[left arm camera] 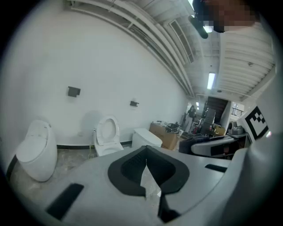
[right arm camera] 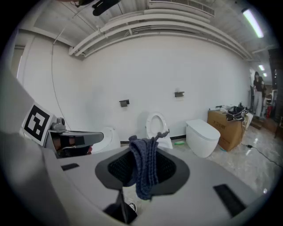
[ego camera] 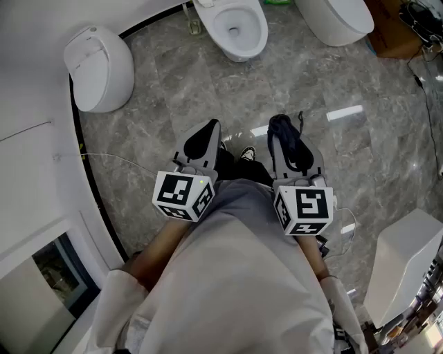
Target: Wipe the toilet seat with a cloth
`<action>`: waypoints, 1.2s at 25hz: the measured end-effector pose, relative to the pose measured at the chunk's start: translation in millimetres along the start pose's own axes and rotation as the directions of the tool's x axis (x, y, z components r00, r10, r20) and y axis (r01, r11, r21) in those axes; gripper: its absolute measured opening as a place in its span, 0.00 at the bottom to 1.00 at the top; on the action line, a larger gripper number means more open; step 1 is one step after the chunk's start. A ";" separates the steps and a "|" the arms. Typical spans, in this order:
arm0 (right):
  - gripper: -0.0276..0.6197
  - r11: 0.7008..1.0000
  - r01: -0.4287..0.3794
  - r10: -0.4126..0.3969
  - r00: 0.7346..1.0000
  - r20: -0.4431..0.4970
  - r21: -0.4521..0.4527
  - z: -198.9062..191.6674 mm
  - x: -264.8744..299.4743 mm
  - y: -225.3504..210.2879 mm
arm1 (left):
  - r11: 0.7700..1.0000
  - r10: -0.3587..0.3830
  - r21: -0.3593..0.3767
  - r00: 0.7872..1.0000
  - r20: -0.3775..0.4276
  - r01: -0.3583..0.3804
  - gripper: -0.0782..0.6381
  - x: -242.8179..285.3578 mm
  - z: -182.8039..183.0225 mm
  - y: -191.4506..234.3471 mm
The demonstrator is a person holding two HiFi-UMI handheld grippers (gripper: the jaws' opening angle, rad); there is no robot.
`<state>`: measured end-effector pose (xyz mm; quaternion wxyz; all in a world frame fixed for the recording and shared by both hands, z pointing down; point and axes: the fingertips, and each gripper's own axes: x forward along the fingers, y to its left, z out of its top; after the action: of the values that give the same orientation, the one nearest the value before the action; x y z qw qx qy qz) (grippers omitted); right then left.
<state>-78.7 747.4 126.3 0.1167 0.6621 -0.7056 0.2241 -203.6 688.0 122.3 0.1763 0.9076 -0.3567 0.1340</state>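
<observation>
1. The open toilet [ego camera: 239,28] stands against the white wall, its lid upright; it is taken as the landmark here.
2. The left gripper [ego camera: 206,133] is held well short of the open toilet, on the near side and slightly to its left, tilted a little downward.
3. Its jaws are closed together. Nothing is gripped between them; only a thin sliver of floor is seen through the remaining slit.
4. The right gripper [ego camera: 282,131] is held beside the left one, also well short of the open toilet and slightly to its right.
5. Its jaws are clamped on a dark blue knitted cloth [right arm camera: 145,167], which is bunched between the pads and hangs down over them.
6. The cloth is thus kept well apart from the open toilet, with nothing touched by it but the gripper.
7. A closed egg-shaped toilet [ego camera: 100,66] is seen to the left of the open toilet, along the same curved wall.
8. A third toilet [ego camera: 339,17] is placed just to the right of the open toilet, and a cardboard box [right arm camera: 227,126] is found further right again.
9. A grey marble floor [ego camera: 173,90] stretches from the open toilet to the person's shoes [ego camera: 247,153].
</observation>
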 end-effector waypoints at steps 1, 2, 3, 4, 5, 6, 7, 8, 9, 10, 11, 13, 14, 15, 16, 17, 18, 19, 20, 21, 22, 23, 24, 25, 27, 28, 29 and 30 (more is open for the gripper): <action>0.20 1.000 -0.003 0.003 1.000 0.002 -0.001 0.5 -1.3 -1.3 | 1.000 0.000 0.007 1.000 -0.002 0.000 0.12 -0.2 0.0 -2.1; 0.20 1.000 -0.006 0.006 1.000 0.003 -0.001 1.1 -2.5 -2.6 | 1.000 0.001 0.011 1.000 -0.004 -0.001 0.12 -0.4 0.0 -3.7; 0.20 1.000 -0.009 0.009 1.000 0.004 -0.002 1.8 -3.3 -4.0 | 1.000 0.004 0.009 1.000 -0.004 -0.004 0.12 -0.5 0.0 -4.7; 0.20 1.000 -0.010 0.010 1.000 0.005 -0.002 2.8 -3.6 -5.4 | 1.000 0.008 0.003 1.000 -0.004 -0.008 0.12 -0.5 0.4 -4.8; 0.20 1.000 -0.012 0.012 1.000 0.005 -0.001 4.0 -3.1 -6.7 | 1.000 0.014 -0.006 1.000 -0.002 -0.014 0.12 -0.5 1.1 -4.3; 0.20 1.000 -0.013 0.013 1.000 0.006 0.000 5.4 -2.2 -7.9 | 1.000 0.019 -0.013 1.000 0.000 -0.019 0.12 -0.4 2.1 -3.5; 0.20 1.000 -0.015 0.015 1.000 0.006 0.002 6.9 -1.1 -9.0 | 1.000 0.024 -0.017 1.000 0.001 -0.024 0.12 -0.2 3.3 -3.0; 0.20 1.000 -0.017 0.017 1.000 0.007 0.005 8.6 0.1 -10.3 | 0.999 0.026 -0.020 1.000 0.002 -0.026 0.12 0.6 4.6 -2.9; 0.20 1.000 -0.019 0.019 1.000 0.007 0.009 10.4 1.4 -11.7 | 0.999 0.026 -0.021 1.000 0.001 -0.026 0.12 1.8 5.9 -3.1; 0.20 1.000 -0.021 0.021 1.000 0.007 0.017 11.8 2.9 -13.1 | 0.999 0.024 -0.021 1.000 -0.001 -0.024 0.12 3.5 6.9 -3.3; 0.20 0.999 -0.024 0.024 1.000 0.005 0.030 12.8 4.7 -14.5 | 1.000 0.021 -0.021 1.000 -0.004 -0.021 0.12 5.6 7.6 -3.3; 0.20 0.997 -0.034 0.034 0.999 -0.001 0.072 13.7 10.2 -17.4 | 1.000 0.015 -0.023 1.000 -0.012 -0.015 0.12 11.0 8.1 -1.5; 0.20 0.995 -0.039 0.039 0.999 -0.003 0.095 14.4 14.1 -18.5 | 1.000 0.012 -0.027 1.000 -0.015 -0.013 0.12 14.0 8.3 1.0; 0.20 0.993 -0.041 0.042 0.999 -0.004 0.112 15.4 18.7 -19.3 | 0.999 0.010 -0.031 1.000 -0.018 -0.011 0.12 17.2 8.6 4.5; 0.20 0.992 -0.040 0.041 0.999 -0.005 0.122 16.9 23.8 -19.9 | 0.999 0.009 -0.036 1.000 -0.019 -0.010 0.12 20.6 9.0 8.9; 0.20 0.991 -0.038 0.039 0.999 -0.007 0.128 18.7 29.0 -20.7 | 0.999 0.008 -0.042 1.000 -0.021 -0.009 0.12 24.2 9.4 13.4; 0.20 0.991 -0.035 0.036 0.999 -0.009 0.132 20.7 34.3 -21.9 | 0.999 0.006 -0.048 1.000 -0.023 -0.007 0.12 28.4 9.7 17.8; 0.20 0.990 -0.032 0.033 0.999 -0.011 0.136 23.1 39.7 -23.7 | 0.999 0.003 -0.054 1.000 -0.026 -0.005 0.12 33.7 10.3 21.8; 0.20 0.990 -0.028 0.030 0.999 -0.013 0.140 25.9 45.4 -26.5 | 0.998 -0.001 -0.058 1.000 -0.031 -0.001 0.12 40.2 11.5 25.6; 0.20 0.989 -0.023 0.025 1.000 -0.016 0.143 29.0 51.2 -29.9 | 0.998 -0.006 -0.060 0.999 -0.035 0.004 0.12 47.6 13.2 29.1; 0.20 0.989 -0.018 0.021 1.000 -0.020 0.146 32.3 57.0 -33.6 | 0.998 -0.011 -0.060 0.999 -0.039 0.009 0.12 55.2 15.6 32.4; 0.20 0.989 -0.014 0.018 1.000 -0.024 0.149 35.7 62.9 -37.2 | 0.998 -0.017 -0.059 0.999 -0.043 0.014 0.12 62.8 18.2 35.9; 0.20 0.989 -0.011 0.015 0.999 -0.029 0.151 39.3 69.2 -40.4 | 0.998 -0.022 -0.058 0.999 -0.047 0.019 0.12 70.1 21.3 39.8; 0.20 0.988 -0.009 0.014 0.999 -0.033 0.151 43.3 76.4 -43.1 | 0.998 -0.027 -0.056 0.998 -0.050 0.024 0.12 77.4 24.7 44.5; 0.20 0.989 -0.006 0.013 0.999 -0.042 0.148 52.8 93.6 -48.1 | 0.998 -0.035 -0.054 0.998 -0.052 0.032 0.12 92.9 32.8 56.6; 0.20 0.989 -0.006 0.013 0.999 -0.046 0.145 58.6 103.7 -50.3 | 0.998 -0.037 -0.057 0.998 -0.052 0.034 0.12 101.2 37.4 64.0; 0.21 0.990 -0.006 0.013 0.999 -0.050 0.141 65.2 114.0 -52.1 | 0.998 -0.038 -0.061 0.998 -0.053 0.035 0.12 109.3 42.5 72.0; 0.21 0.990 -0.006 0.013 0.999 -0.053 0.139 72.5 124.2 -53.6 | 0.997 -0.040 -0.065 0.998 -0.053 0.037 0.12 117.2 48.2 80.1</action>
<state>-28.1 602.6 129.0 0.0880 0.6590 -0.6881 0.2908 -170.4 542.9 140.1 0.2172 0.9042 -0.3384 0.1438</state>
